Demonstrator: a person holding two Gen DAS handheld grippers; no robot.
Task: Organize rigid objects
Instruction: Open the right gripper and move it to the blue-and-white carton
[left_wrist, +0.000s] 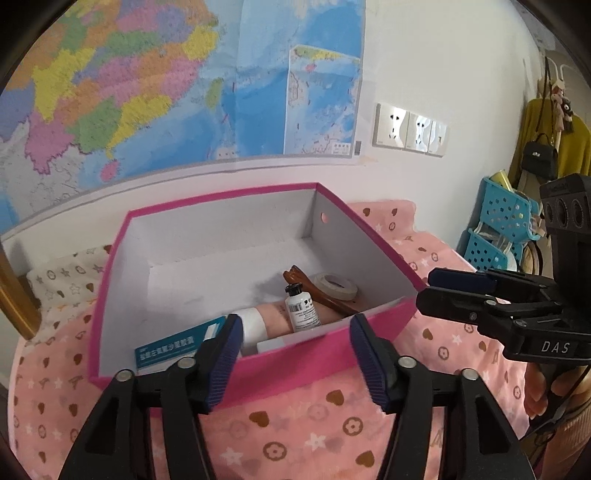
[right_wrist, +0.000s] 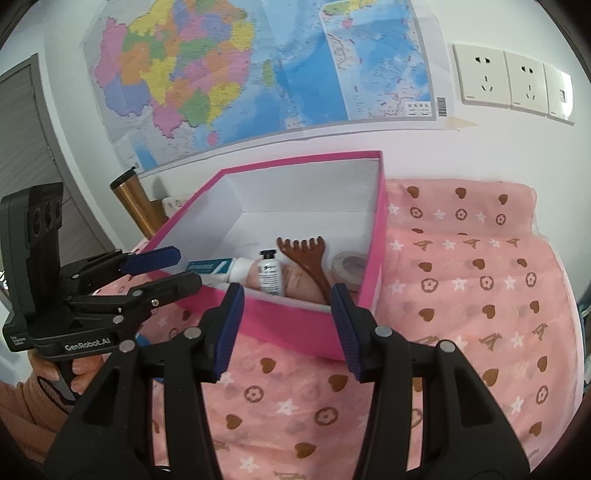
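Note:
A pink box (left_wrist: 317, 354) with a white inside stands on the pink patterned cloth (left_wrist: 314, 435). In it lie a blue-green medicine carton (left_wrist: 170, 349), a pink tube (left_wrist: 269, 319), a small white bottle with a black cap (left_wrist: 301, 308), a brown wooden back scratcher (left_wrist: 325, 295) and a roll of white tape (left_wrist: 334, 285). The box (right_wrist: 295, 325), bottle (right_wrist: 270, 273), scratcher (right_wrist: 306, 258) and tape (right_wrist: 347, 269) also show in the right wrist view. My left gripper (left_wrist: 295, 360) is open and empty at the box's near wall. My right gripper (right_wrist: 286, 326) is open and empty just before the box.
A map (left_wrist: 147, 85) and wall sockets (left_wrist: 410, 129) are on the wall behind. Blue plastic baskets (left_wrist: 498, 229) stand at the right, with clothes and a bag hanging beyond. A gold-coloured post (right_wrist: 136, 206) stands left of the box. The cloth (right_wrist: 461, 295) extends right of the box.

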